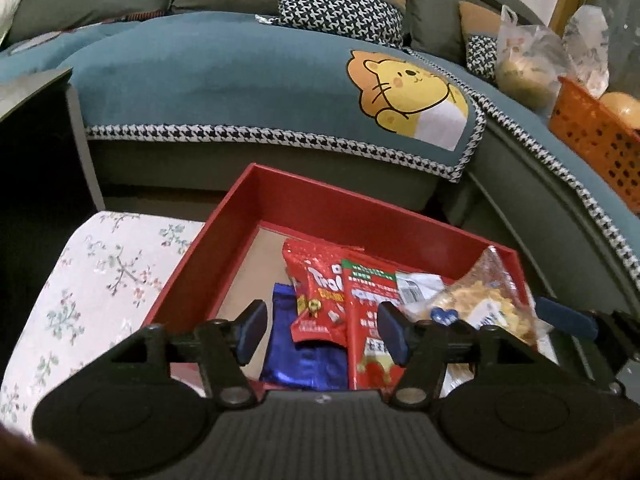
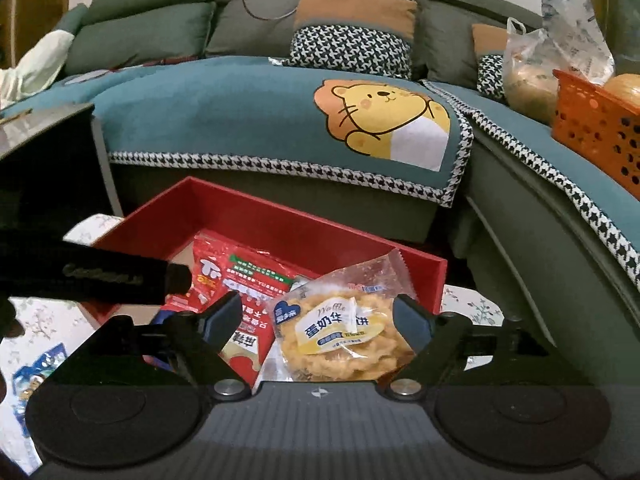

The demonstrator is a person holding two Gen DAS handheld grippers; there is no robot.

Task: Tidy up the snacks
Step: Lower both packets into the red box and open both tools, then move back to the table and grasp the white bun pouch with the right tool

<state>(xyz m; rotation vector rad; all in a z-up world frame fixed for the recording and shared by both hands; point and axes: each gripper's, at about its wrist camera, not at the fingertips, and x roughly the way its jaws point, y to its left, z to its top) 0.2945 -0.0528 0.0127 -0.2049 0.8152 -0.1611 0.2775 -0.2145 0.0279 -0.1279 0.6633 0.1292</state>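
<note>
An open red box point(image 1: 320, 200) point(image 2: 280, 216) sits on a floral cloth and holds several snack packets. In the left wrist view, two red packets point(image 1: 320, 292) point(image 1: 370, 320) overlap a shiny blue packet point(image 1: 304, 364). My left gripper point(image 1: 322, 332) hovers open above them, and its pads touch nothing. A clear waffle packet point(image 2: 340, 332) point(image 1: 476, 304) lies at the box's right end. My right gripper point(image 2: 318, 320) is open around it, with the pads apart from the wrapper. The left gripper's black body point(image 2: 120, 280) shows at the left of the right wrist view.
A green sofa with a blue lion cover point(image 1: 280, 92) stands right behind the box. An orange basket point(image 2: 596, 128) and plastic bags point(image 2: 532, 72) sit on its right part. A dark cabinet point(image 1: 36, 140) is at the left. Another blue packet point(image 2: 36, 372) lies on the floral cloth point(image 1: 100, 288).
</note>
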